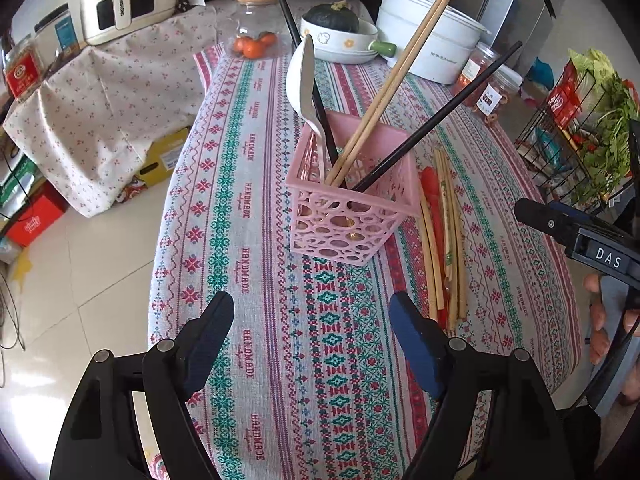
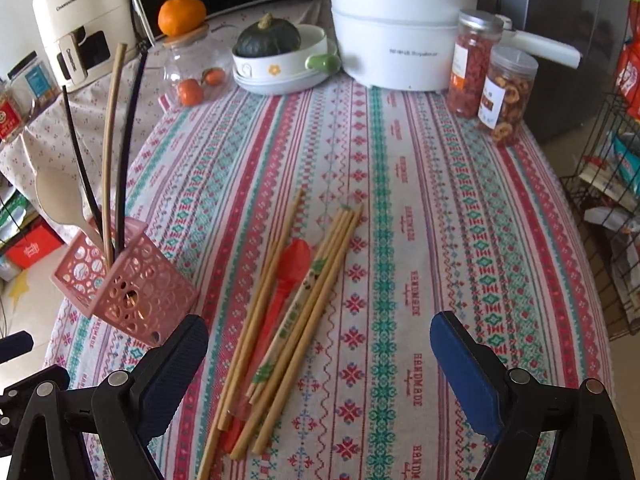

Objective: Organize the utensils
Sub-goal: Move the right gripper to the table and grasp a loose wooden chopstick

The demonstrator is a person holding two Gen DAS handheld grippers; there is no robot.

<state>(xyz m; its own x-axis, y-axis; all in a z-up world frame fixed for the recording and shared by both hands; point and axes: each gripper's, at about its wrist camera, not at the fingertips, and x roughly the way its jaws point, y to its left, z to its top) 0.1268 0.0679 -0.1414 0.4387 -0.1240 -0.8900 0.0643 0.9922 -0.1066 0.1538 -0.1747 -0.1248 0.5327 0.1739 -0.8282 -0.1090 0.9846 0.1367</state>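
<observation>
Chopsticks (image 2: 280, 320) lie loose in a bundle over a red spoon (image 2: 288, 276) on the surface, just beside the pink basket (image 1: 344, 208) at its 3 o'clock. Grabbing several at once risks scattering them; bumping the light, top-heavy basket could tip it. Right gripper (image 2: 320, 368) hovers above the bundle, jaws wide, empty; left gripper (image 1: 312, 344) likewise, at the basket's 6 o'clock.

Bare desk (image 2: 460, 220) lies open at two o'clock of the loose chopsticks (image 2: 280, 320); the pink basket (image 2: 132, 292) blocks nine o'clock.
</observation>
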